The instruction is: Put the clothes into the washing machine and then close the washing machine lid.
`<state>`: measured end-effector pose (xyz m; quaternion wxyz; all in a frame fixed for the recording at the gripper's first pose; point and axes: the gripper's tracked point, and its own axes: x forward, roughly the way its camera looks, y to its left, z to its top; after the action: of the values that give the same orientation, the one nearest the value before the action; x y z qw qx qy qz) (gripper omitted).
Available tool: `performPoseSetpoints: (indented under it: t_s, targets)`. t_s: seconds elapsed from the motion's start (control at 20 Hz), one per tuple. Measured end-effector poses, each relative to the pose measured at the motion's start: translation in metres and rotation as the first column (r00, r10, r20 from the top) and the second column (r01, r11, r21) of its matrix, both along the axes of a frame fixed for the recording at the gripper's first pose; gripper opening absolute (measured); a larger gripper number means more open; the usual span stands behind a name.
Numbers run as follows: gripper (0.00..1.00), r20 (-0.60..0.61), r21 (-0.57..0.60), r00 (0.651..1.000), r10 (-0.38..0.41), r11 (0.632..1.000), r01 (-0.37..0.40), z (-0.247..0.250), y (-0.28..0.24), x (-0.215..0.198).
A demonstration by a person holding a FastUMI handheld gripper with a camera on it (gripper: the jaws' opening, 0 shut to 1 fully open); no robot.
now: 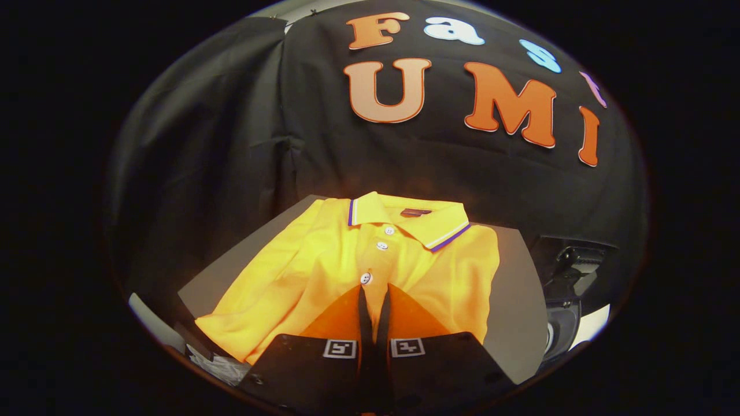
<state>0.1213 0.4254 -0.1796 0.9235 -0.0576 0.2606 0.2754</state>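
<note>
Gripper was seen low over a yellow polo shirt, the two fingers drawn almost together with only a thin slit left between them. The slit was lined up with the shirt's button placket, tips just short of the lowest white button. Whether any fabric was pinched between the fingers could not be told; the tips appeared to sit on or just above the cloth.

Shirt was laid flat, front up, on a grey board. The collar, trimmed with white and purple stripes, was pointed away from the gripper toward the black cloth wall. A dark neck label was visible inside the collar. Two more white buttons were seen farther up the placket, beyond the fingers. One sleeve was spread out toward the near left corner of the board.

A dark machine part with a round opening was seen off the right side of the board, next to a black bracket-like piece; what it was could not be confirmed. Crumpled pale material was spotted below the board's near left corner.
</note>
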Motion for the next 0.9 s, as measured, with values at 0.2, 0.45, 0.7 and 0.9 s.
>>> performPoseSetpoints:
  t_s: [0.2, 0.45, 0.7, 0.9]
  targets:
    - [0.08, 0.08, 0.196, 0.997, -0.023, 0.981, 0.006, 0.027, 0.007, -0.009]
    - [0.08, 0.201, 0.377, 0.978, -0.051, 0.926, -0.029, 0.096, 0.014, -0.028]
    - [0.08, 0.273, 0.424, 0.957, -0.1, 0.905, -0.026, 0.139, -0.007, -0.053]
    - [0.07, 0.346, 0.417, 0.927, -0.148, 0.909, -0.01, 0.174, -0.038, -0.048]
